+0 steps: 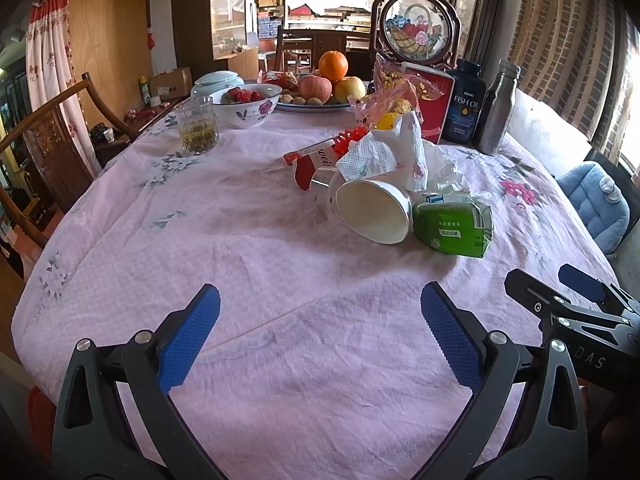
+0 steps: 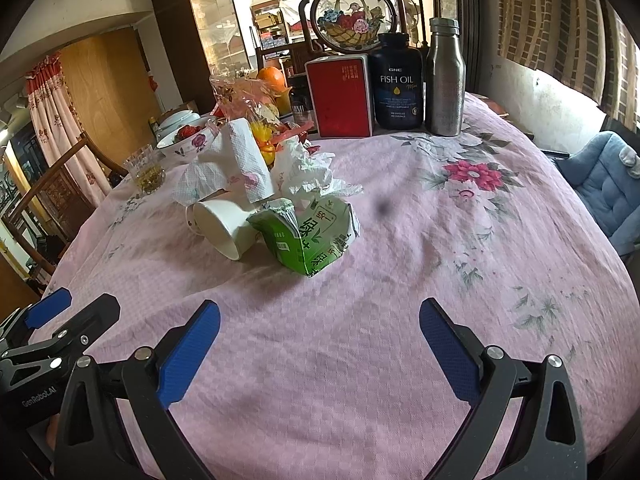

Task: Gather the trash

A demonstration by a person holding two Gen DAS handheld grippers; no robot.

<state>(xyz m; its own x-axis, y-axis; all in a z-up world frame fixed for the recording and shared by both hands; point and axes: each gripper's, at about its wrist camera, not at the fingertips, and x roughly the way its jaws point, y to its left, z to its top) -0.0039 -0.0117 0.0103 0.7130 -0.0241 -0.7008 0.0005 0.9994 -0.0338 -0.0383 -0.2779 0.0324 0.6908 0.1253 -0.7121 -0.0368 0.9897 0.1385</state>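
A heap of trash lies mid-table on the pink cloth. A tipped white paper cup (image 1: 374,210) (image 2: 224,226) faces me, with a crushed green drink carton (image 1: 454,222) (image 2: 310,238) to its right. Behind them are crumpled paper towels (image 1: 384,152) (image 2: 244,162) and a red-and-white wrapper (image 1: 310,162). My left gripper (image 1: 320,334) hovers open over bare cloth, well short of the heap. My right gripper (image 2: 320,340) is open too, near the table's front, with the carton ahead and to the left. Each gripper shows at the edge of the other's view.
At the back stand a red box (image 2: 340,96), a fish oil bottle (image 2: 398,84), a steel flask (image 2: 444,78), a framed basket picture (image 1: 418,28), a fruit plate (image 1: 320,106), a strawberry bowl (image 1: 248,104) and a glass of tea (image 1: 196,126). Wooden chair (image 1: 44,148) left, blue cushion (image 2: 604,184) right.
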